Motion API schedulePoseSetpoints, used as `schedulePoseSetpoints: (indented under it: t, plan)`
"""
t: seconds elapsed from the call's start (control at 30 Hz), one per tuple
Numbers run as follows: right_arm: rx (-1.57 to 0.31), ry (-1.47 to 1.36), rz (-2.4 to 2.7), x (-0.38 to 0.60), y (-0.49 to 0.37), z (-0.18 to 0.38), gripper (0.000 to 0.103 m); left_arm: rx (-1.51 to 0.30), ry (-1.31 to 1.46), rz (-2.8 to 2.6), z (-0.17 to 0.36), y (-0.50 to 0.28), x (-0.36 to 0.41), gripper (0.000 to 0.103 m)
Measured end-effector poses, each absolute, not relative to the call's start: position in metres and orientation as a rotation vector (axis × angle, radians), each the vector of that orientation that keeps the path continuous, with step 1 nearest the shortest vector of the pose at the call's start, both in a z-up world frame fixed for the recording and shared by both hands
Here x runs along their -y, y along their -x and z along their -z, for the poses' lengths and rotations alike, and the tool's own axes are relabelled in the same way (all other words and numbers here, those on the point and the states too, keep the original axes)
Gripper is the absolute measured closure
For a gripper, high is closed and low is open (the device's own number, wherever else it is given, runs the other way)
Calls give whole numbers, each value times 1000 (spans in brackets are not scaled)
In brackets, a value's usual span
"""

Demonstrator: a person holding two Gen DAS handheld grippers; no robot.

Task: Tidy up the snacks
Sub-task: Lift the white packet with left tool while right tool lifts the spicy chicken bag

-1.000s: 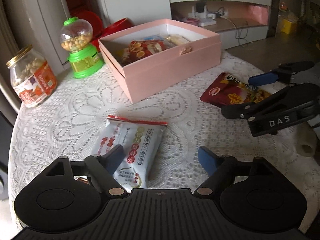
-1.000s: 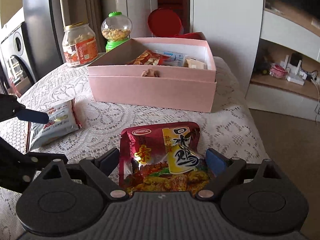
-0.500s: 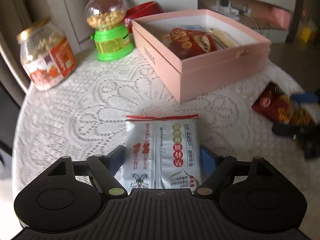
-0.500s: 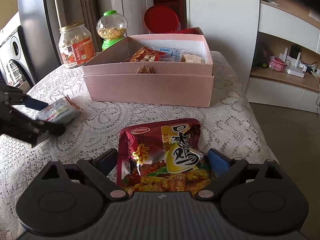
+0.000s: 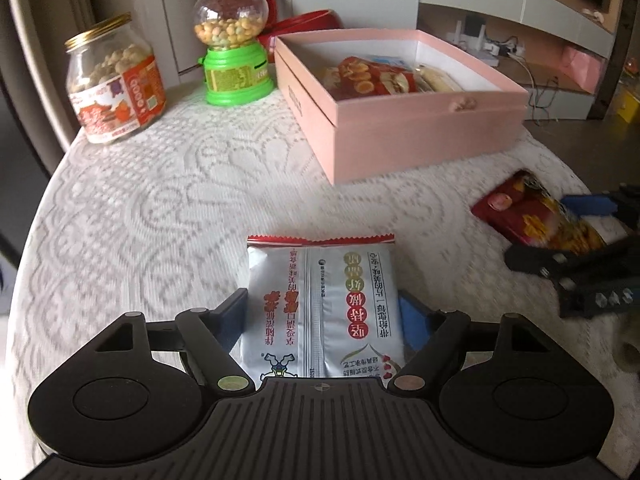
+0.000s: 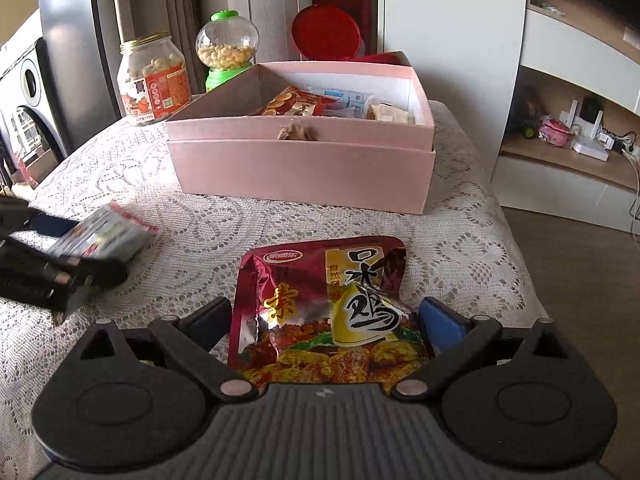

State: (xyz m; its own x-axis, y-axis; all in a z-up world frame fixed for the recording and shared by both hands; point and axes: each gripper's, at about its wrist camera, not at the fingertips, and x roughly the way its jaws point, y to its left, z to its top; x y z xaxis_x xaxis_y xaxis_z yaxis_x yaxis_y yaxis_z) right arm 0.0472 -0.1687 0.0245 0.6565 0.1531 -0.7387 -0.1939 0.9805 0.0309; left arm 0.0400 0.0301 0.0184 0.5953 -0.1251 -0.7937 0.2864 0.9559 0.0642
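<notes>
The left wrist camera is looking forward low over the tabletop [image 5: 160, 208] toward the pink box [image 5: 400, 128], close in. The right wrist camera is facing the same box [image 6: 304, 168] from the other side. Both are sharing the box and glass jar [image 5: 116, 84].
</notes>
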Motion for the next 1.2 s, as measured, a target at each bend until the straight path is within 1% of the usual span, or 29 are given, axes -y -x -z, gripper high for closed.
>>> schedulePoseSetpoints:
  t: [0.13,0.27,0.4,0.77,0.83,0.9,0.93,0.97,1.0,1.2]
  plan:
    - [-835,57,-198,168,-47,-24,3,-902,-189,235,-18,-25,-28,20]
    - [-839,64,-201,167,-48,-23,0,-871,-168,219,-16,-30,-32,20]
    - [-856,71,-228,169,-49,-23,0,-834,-136,184,-13,-38,-34,20]
    - [-873,85,-233,166,-57,-25,0,-793,-124,178,-10,-26,-33,20]
    - [-877,86,-213,163,-60,-26,9,-798,-120,176,-11,-26,-32,20]
    - [-883,92,-225,161,-60,-31,22,-806,-116,176,-12,-25,-32,20]
    - [-889,87,-237,161,-58,-35,24,-810,-116,177,-12,-24,-32,20]
    - [-890,73,-248,162,-57,-38,31,-812,-120,176,-13,-23,-31,20]
    - [-897,59,-261,164,-55,-42,35,-812,-125,174,-13,-23,-31,21]
    - [-868,55,-268,174,-37,-60,39,-821,-117,180,-15,-19,-29,21]
